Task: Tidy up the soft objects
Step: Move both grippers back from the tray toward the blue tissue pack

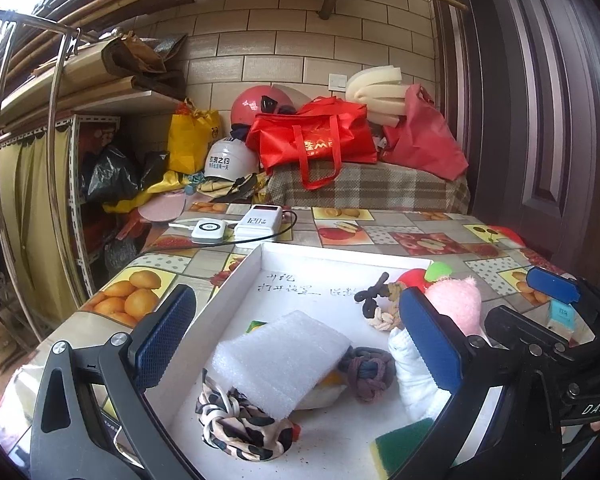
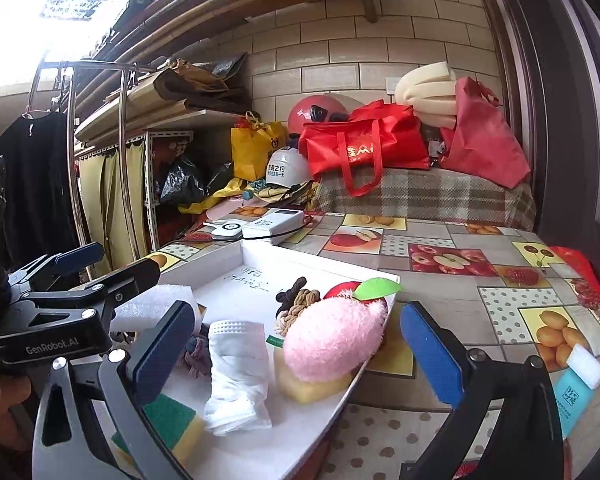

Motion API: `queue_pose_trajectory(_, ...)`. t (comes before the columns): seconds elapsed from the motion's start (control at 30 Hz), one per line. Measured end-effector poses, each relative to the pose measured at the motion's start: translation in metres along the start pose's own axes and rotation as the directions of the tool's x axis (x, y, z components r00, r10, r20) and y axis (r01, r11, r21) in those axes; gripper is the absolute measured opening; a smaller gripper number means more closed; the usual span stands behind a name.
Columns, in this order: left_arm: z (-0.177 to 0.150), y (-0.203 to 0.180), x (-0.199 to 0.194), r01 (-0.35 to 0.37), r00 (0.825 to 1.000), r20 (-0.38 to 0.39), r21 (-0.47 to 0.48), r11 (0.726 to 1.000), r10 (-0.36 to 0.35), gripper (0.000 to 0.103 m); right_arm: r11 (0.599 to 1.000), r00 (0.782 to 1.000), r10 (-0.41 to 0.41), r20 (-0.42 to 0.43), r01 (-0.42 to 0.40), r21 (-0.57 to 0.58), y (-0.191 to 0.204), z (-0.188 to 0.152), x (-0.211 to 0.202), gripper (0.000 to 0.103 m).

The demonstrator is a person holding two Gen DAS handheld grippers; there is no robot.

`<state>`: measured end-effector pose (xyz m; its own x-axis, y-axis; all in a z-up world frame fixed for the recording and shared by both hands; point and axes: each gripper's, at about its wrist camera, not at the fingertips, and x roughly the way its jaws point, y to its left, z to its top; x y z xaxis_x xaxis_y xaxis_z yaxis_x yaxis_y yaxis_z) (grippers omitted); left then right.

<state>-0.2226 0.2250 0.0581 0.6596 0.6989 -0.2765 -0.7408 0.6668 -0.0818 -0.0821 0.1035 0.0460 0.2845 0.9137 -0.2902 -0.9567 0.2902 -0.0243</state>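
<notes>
Item 1, left gripper (image 1: 296, 344): jaws stood wide apart and empty, poised above the white tray (image 1: 240, 276).

Item 2, leopard-print scrunchie (image 1: 240, 428): lay nearest the left finger, partly under the white foam sheet (image 1: 280, 364), whose long axis ran diagonally across the tray floor.

Item 3, knotted yarn ball (image 1: 368, 372): just beside the foam sheet.

Item 4, folded white cloth (image 2: 236, 376): lay lengthwise toward the camera.

Item 5, green-and-yellow sponge (image 2: 172, 416): at the near rim.

Item 6, pink plush (image 2: 332, 340): rested on a yellow sponge block (image 2: 308, 388) at the tray's right edge.

Item 7, right gripper (image 2: 300, 356): jaws apart and empty, the plush directly ahead between them; this tool judged the nearer.

Item 8, small tube (image 2: 576, 392): outside the tray, on the patterned tablecloth (image 2: 460, 240), right of the right gripper.
</notes>
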Motion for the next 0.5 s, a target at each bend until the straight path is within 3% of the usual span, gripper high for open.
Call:
queue_pose_trajectory(0.33,-0.005,-0.024,-0.011,0.048,0.999,-0.007,0.04,0.998,-0.048,0.103,0.998,1.0,-0.019,-0.005,0.02,0.066,-0.028,-0.01,-0.037,0.103)
queue_pose_trajectory(0.5,-0.007,-0.035,-0.015,0.068,0.998,-0.005,0.065,0.996,-0.068,0.103,0.981,0.993,-0.094,0.072,0.08,0.177,-0.067,-0.015,-0.072,0.103)
